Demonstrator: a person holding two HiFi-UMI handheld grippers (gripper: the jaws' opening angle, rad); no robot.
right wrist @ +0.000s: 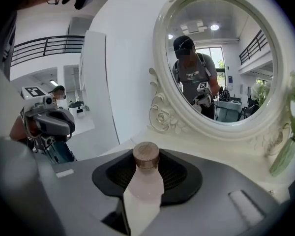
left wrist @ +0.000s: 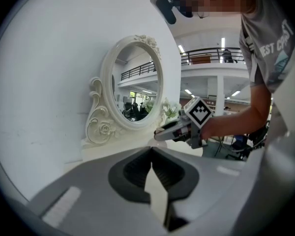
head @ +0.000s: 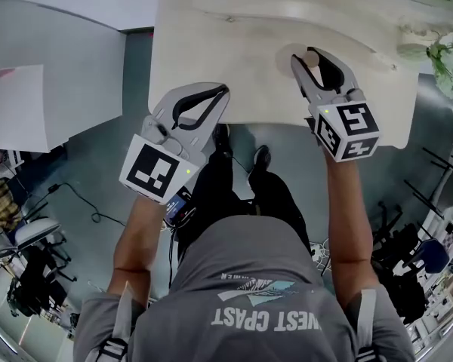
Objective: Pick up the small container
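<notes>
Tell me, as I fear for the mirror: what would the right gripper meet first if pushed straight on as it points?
The right gripper would likely meet the mirror frame, low on its left, though depth is unclear: the tabletop may come sooner.

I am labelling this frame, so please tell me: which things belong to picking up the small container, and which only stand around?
Job: small container; right gripper, closed on it.
Just around: left gripper, shut and empty; oval mirror; vase of flowers; table.

Place: open lab hall | mezzanine railing point(left wrist: 206, 56) running along upper level | strip light point(left wrist: 222, 42) glowing overhead | ornate mirror point(right wrist: 221, 58) standing on tabletop point(head: 234, 59)
</notes>
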